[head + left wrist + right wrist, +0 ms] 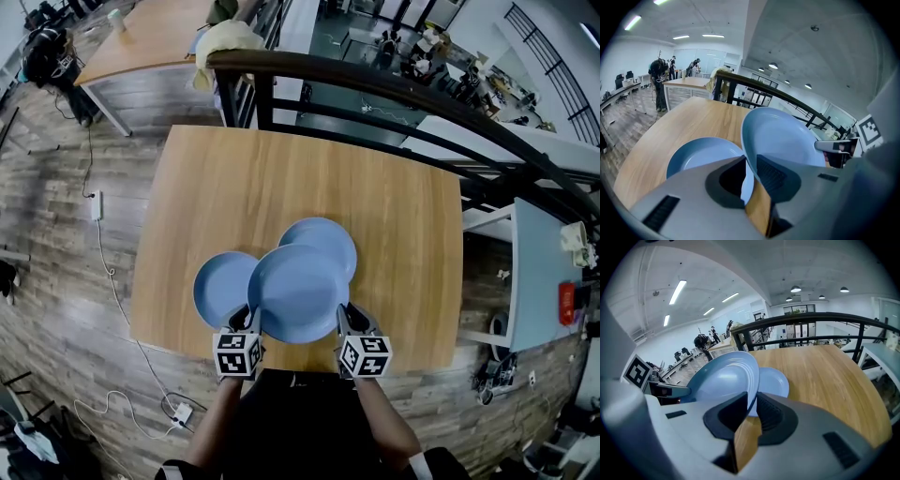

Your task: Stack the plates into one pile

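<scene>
Pinched the middle blue plate (298,292) by opposite rim edges in the jaws of the left gripper (251,317) and right gripper (344,317), low at frame centre over the wooden bench (234,169), overlapping the left plate (217,289) and upper-right plate (326,242) lying flat there, seemingly touching neither.

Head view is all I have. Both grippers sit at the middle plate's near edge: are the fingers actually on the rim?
Observer: Yes on the left: the left gripper has the rim of the middle plate pinched between its fingers.
Operator: Right one?
Observer: Same: the right gripper is clamped on that rim too.
Operator: Is it lifted?
Observer: Seems so: wood of the table shows under its rim, and the far plate lies flat beyond it.
</scene>
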Demonstrator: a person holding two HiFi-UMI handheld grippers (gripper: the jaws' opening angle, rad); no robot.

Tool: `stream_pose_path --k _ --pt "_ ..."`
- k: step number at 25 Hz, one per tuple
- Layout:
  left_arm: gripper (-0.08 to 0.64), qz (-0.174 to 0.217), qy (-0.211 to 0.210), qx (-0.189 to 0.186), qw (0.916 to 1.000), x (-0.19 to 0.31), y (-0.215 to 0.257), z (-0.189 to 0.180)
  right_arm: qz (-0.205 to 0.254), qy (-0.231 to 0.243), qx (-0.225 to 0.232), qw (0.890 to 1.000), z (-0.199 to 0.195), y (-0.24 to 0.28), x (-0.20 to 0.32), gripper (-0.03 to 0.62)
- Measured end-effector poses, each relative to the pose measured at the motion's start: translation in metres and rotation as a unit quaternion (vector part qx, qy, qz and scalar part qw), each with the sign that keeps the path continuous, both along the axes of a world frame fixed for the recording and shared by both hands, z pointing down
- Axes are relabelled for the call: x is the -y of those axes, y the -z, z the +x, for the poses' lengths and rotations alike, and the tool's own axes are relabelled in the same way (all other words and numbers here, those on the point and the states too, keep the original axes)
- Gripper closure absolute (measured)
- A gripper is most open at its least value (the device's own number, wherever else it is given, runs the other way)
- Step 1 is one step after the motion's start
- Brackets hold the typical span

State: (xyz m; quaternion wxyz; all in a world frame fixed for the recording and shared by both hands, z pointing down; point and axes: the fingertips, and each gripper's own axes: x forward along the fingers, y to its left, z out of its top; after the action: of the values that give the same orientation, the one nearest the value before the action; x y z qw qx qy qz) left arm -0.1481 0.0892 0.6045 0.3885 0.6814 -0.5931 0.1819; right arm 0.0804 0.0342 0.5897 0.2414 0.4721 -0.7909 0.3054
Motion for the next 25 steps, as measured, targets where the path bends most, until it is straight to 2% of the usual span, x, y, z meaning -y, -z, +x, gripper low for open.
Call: stream_pose_path --k 25 --pt "0.476 -0.054 -0.008 -0.001 0.9985 0.077 -0.048 0.018 -0.045 -0.006 -0.011 0.999 0.018 -0.047 0.076 0.517"
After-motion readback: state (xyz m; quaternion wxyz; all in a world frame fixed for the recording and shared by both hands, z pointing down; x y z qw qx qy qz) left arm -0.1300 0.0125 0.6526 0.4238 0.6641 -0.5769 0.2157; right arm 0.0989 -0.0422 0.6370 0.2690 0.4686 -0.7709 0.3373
